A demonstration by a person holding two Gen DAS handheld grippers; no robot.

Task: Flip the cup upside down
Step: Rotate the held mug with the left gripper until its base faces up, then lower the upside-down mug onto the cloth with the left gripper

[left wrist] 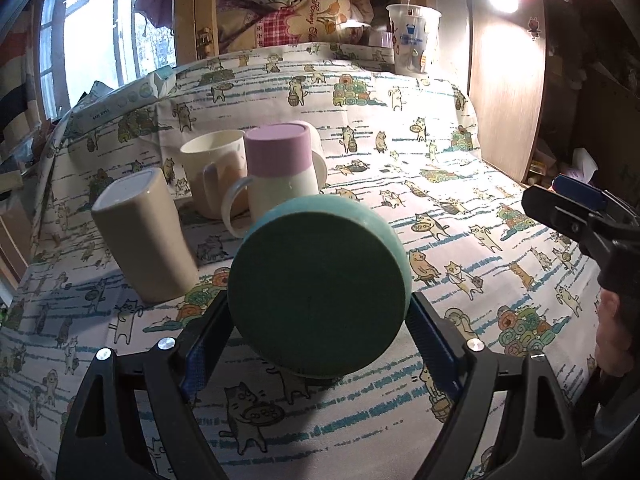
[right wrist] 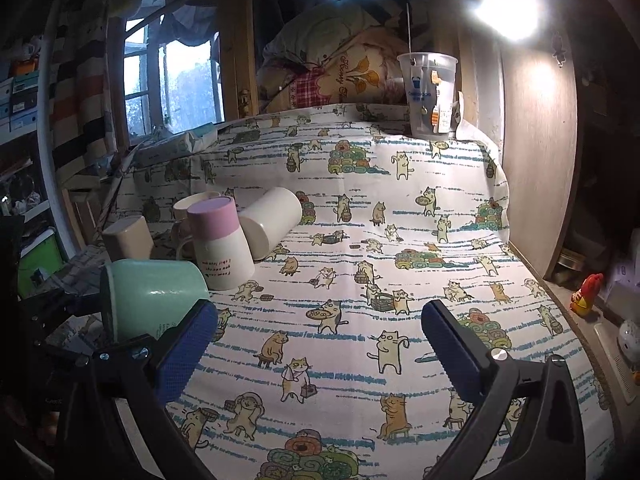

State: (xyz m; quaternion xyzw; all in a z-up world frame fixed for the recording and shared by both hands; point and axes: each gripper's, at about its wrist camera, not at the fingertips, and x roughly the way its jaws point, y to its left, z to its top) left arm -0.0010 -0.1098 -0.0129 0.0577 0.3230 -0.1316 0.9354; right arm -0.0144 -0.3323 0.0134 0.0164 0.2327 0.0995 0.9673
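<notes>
My left gripper (left wrist: 318,312) is shut on a teal green cup (left wrist: 320,284) and holds it tipped on its side above the cat-print cloth, its flat base facing the camera. In the right wrist view the same cup (right wrist: 154,298) hangs at the far left, base to the left, mouth to the right. My right gripper (right wrist: 320,328) is open and empty over the cloth, to the right of the cup. It also shows at the right edge of the left wrist view (left wrist: 568,208).
Behind the teal cup stand an upside-down pink-and-white mug (left wrist: 276,168), an upright cream mug (left wrist: 214,172) and an upside-down beige cup (left wrist: 140,236). A white cup (right wrist: 272,222) lies on its side. A clear plastic cup (right wrist: 428,96) stands at the back. A wooden panel (right wrist: 536,168) borders the right.
</notes>
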